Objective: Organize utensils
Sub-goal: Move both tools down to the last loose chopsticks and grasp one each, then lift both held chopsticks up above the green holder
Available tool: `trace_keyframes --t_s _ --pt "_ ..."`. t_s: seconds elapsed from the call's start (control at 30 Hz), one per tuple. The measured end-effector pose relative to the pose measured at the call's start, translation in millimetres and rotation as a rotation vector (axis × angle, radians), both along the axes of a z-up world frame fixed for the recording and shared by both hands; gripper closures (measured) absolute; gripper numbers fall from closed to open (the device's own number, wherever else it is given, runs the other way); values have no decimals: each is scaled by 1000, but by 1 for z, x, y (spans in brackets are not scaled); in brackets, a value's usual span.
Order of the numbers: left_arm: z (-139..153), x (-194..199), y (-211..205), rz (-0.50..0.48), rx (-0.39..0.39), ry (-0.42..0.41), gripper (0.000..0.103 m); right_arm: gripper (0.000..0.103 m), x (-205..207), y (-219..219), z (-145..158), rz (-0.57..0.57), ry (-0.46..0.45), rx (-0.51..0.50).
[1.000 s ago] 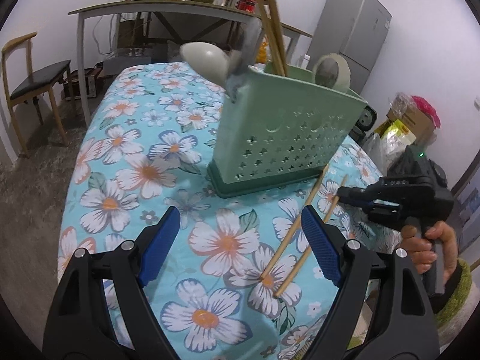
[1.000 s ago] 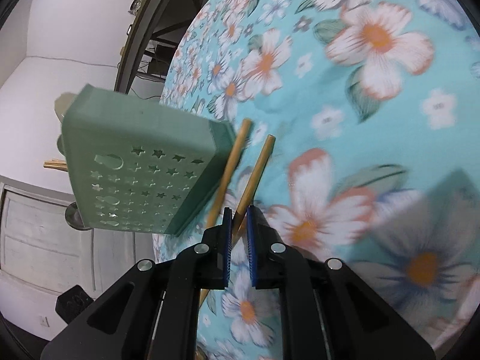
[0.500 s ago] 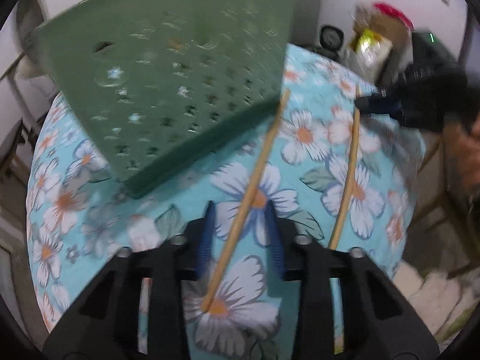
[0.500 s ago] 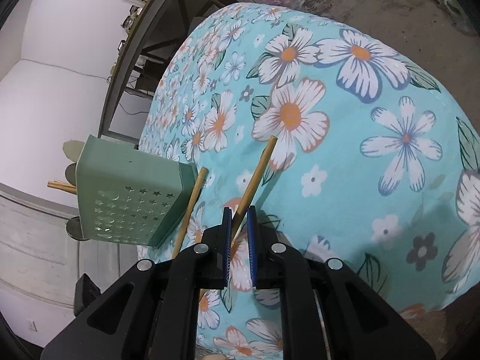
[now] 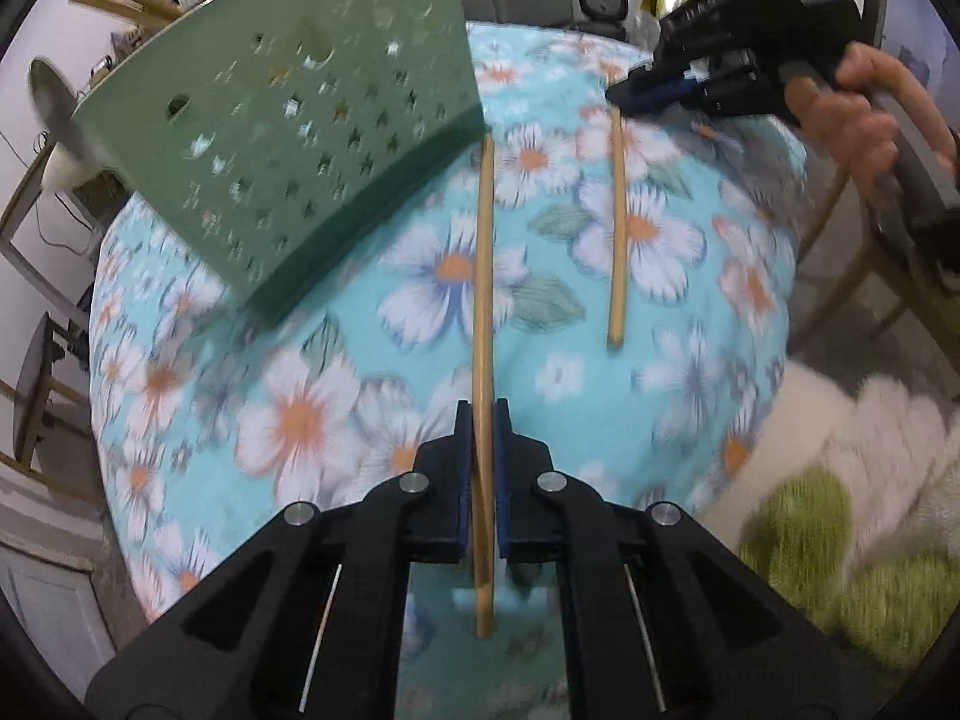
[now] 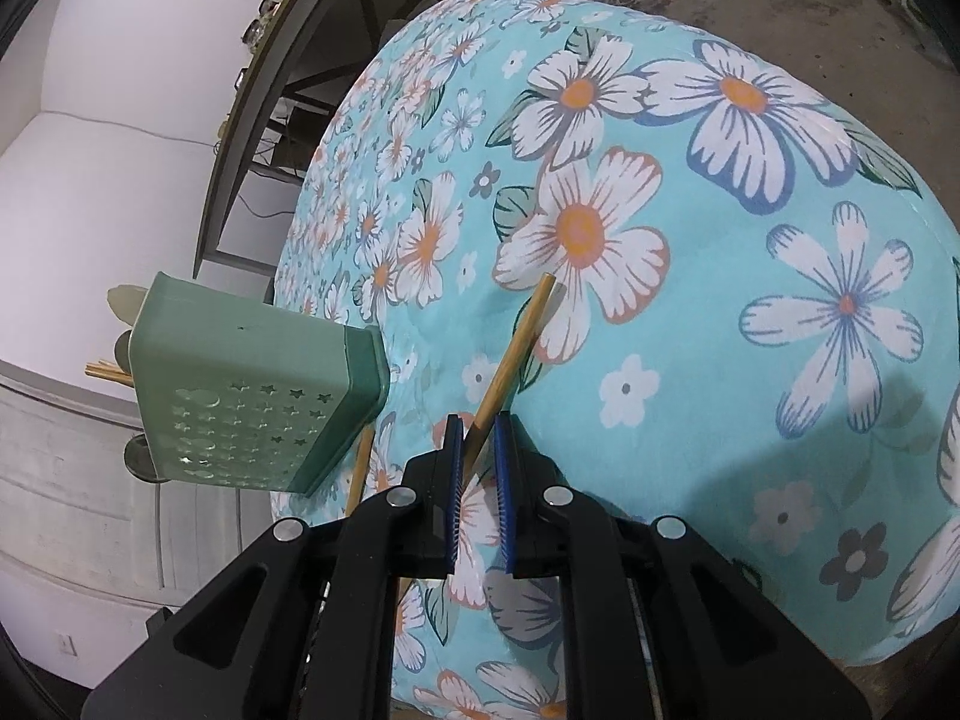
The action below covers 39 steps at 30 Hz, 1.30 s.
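Two wooden chopsticks lie on the floral tablecloth beside a green perforated utensil holder (image 5: 282, 138). My left gripper (image 5: 482, 420) is shut on the near end of the left chopstick (image 5: 483, 276), whose far end touches the holder's base. My right gripper (image 6: 478, 429) is shut on one end of the other chopstick (image 6: 516, 348); it shows in the left wrist view as well (image 5: 617, 222), with the right gripper (image 5: 624, 93) at its far end. The holder (image 6: 252, 414) holds other chopsticks and spoons.
The round table's cloth (image 6: 750, 312) drops off at its edges close to both grippers. A long grey table (image 6: 288, 60) with clutter stands behind. A hand (image 5: 852, 114) holds the right gripper. The floor (image 6: 750, 6) shows beyond the table.
My left gripper moved in over the left chopstick and closed on its near end. My right gripper stayed shut on the other chopstick and drew it away from the holder.
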<state>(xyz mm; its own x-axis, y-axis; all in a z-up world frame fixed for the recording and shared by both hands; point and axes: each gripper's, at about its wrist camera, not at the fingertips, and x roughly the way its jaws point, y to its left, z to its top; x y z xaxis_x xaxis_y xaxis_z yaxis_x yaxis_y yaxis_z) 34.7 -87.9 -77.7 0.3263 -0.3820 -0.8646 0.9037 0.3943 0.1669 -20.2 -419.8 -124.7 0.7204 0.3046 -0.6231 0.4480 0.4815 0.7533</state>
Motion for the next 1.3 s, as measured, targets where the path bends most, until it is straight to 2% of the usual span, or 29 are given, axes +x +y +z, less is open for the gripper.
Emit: trace_keyframes --t_s 0.1,0.13,0.17,0.23,0.27,0.47,0.63,0.73,0.97,1.07,1.17,1.23,1.3 --pt "6 2 6 -4 19 27 95 92 -1 -1 0 2 1 -1" --pt "9 5 6 -3 19 37 88 92 -2 -2 0 3 2 2" --pt "12 8 6 -2 12 42 74 92 -2 -2 1 2 2 5" --pt "20 13 3 5 -27 51 60 91 -2 -3 1 -3 3 8" --pt "25 18 -1 7 -54 65 59 91 -1 -4 2 -6 6 9" --pt "24 38 -48 24 -109 110 59 91 1 -4 0 -35 15 9" --pt "14 44 -89 9 -121 71 60 91 5 -3 -1 -71 21 13" --pt "1 47 -108 15 -92 37 70 91 7 -4 -3 -89 19 21" --pt "-4 51 -128 49 -123 1 80 91 4 -8 -2 -122 12 50" --pt "-6 51 -133 53 -134 1 84 85 9 -13 0 -134 10 48" --pt "-8 51 -136 50 -136 -2 88 85 18 -13 0 -140 21 41" --pt "-8 50 -139 47 -134 -4 91 85 24 -13 -1 -151 28 24" --pt "-9 49 -143 46 -136 -8 93 91 28 -12 -1 -161 34 4"
